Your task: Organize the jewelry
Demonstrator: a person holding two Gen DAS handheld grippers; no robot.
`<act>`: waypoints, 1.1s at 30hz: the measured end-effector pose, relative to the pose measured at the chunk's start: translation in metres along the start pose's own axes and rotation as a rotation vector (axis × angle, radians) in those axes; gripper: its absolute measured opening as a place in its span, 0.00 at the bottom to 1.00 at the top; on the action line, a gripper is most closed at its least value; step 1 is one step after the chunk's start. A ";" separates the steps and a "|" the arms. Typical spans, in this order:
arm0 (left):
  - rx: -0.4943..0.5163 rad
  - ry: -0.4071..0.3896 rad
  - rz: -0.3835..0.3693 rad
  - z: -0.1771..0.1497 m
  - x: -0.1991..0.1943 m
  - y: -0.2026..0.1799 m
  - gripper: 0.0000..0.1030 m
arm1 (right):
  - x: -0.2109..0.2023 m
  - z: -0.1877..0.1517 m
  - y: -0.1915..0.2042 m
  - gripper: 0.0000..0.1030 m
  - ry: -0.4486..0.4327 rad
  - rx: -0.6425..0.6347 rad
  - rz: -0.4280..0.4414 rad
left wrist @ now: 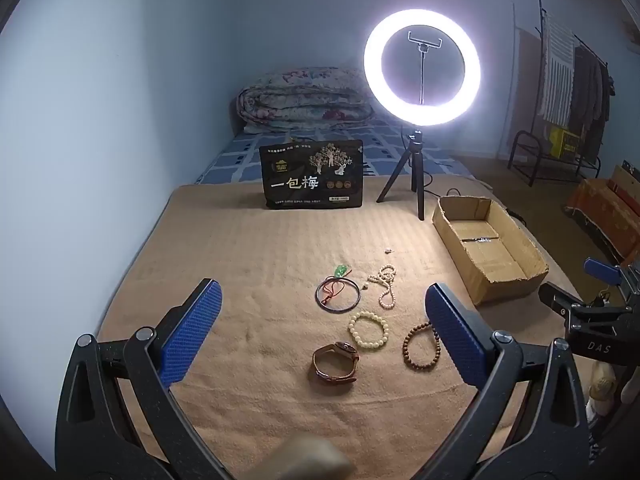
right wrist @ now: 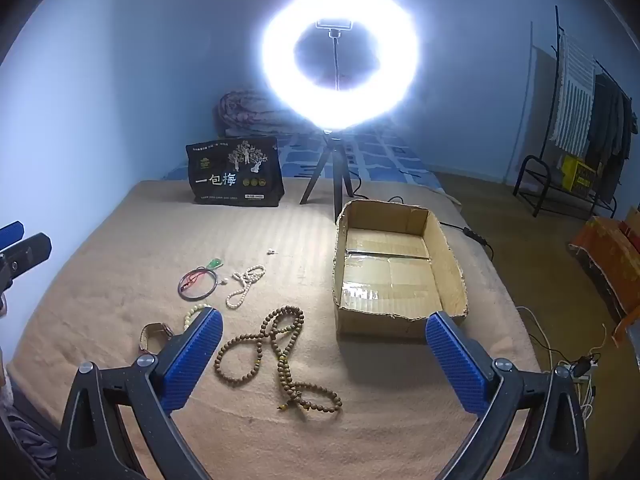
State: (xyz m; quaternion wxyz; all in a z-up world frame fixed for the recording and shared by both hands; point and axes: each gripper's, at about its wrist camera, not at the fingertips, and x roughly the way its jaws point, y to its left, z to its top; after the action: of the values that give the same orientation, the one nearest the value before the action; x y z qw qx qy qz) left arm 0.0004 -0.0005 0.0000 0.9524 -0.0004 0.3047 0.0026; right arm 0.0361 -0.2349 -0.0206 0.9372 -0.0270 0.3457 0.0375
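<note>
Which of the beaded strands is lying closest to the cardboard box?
The long brown wooden bead strand, looped in front of the open cardboard box; the white bead necklace and cream bead bracelet lie farther left.

A black pouch (left wrist: pixel 311 174) standing at the far edge of the bed is displaying "一包梅", while the right gripper (left wrist: pixel 596 312) body is showing "DAS".

The ring light (left wrist: pixel 422 67) at the far end of the bed is the one strong source in a dim, bluish room; in the right wrist view it flares into a blown-out halo that washes out the wall around it. The cardboard box (right wrist: pixel 396 268) throws a soft shadow toward the camera across the tan blanket (right wrist: pixel 120 272). Both views bow heavily at the edges and fade to black corners.
</note>
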 end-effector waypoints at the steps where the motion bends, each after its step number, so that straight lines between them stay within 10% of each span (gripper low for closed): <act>1: 0.003 0.002 -0.002 0.000 0.001 0.000 1.00 | 0.000 0.000 0.000 1.00 0.005 -0.002 0.001; 33: -0.009 -0.042 0.004 0.008 -0.006 0.004 1.00 | 0.002 -0.004 0.002 1.00 0.017 -0.004 0.008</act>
State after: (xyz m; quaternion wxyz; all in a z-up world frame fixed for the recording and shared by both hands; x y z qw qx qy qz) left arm 0.0003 0.0038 0.0101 0.9587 -0.0037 0.2845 0.0059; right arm 0.0345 -0.2335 -0.0252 0.9341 -0.0280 0.3535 0.0417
